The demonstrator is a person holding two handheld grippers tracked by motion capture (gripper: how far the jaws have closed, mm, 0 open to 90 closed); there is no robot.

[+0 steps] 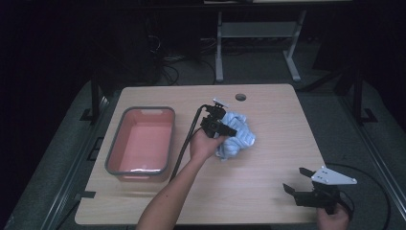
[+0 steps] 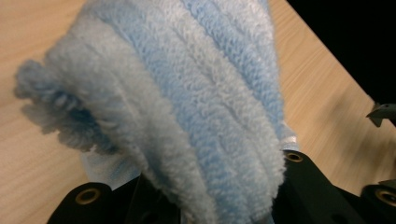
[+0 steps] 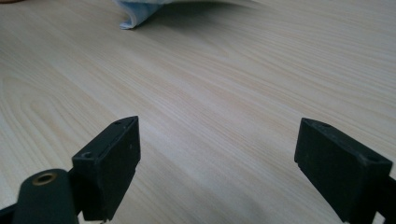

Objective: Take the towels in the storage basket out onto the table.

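Looking down from the high view: a pale wooden table (image 1: 268, 191) with rounded corners and a round cable hole near its far edge, a pink tub (image 1: 141, 142) with a grey rim sitting at the left, a crumpled light-blue towel (image 1: 238, 134) lying near the middle, well apart from the tub. Gripping that towel at its left side – the left gripper (image 1: 221, 127), held in a hand coming up from the bottom edge, a black cable trailing back beside the forearm. Resting at the near right corner, well apart from the towel: the right gripper (image 1: 296, 181), grey three-cornered plate on top, black jaws pointing left and spread wide with nothing between them.

Seen close from the left gripper view, what the high view is not resolving: towel (image 2: 187, 102) fleecy and looped, running in alternating pale and deeper blue stripes, bunched into a thick fold and pressed between the two black jaws at the bottom, brass-coloured screw eyes showing on each – clamped firmly on the cloth. Beyond it, wood grain and the table's dark far edge.

Seen from the right gripper view: blocky matt-black jaws standing far apart over bare, finely streaked wood, a corner of the towel (image 3: 140, 11) peeking in at the top edge, its smooth hem curling over.
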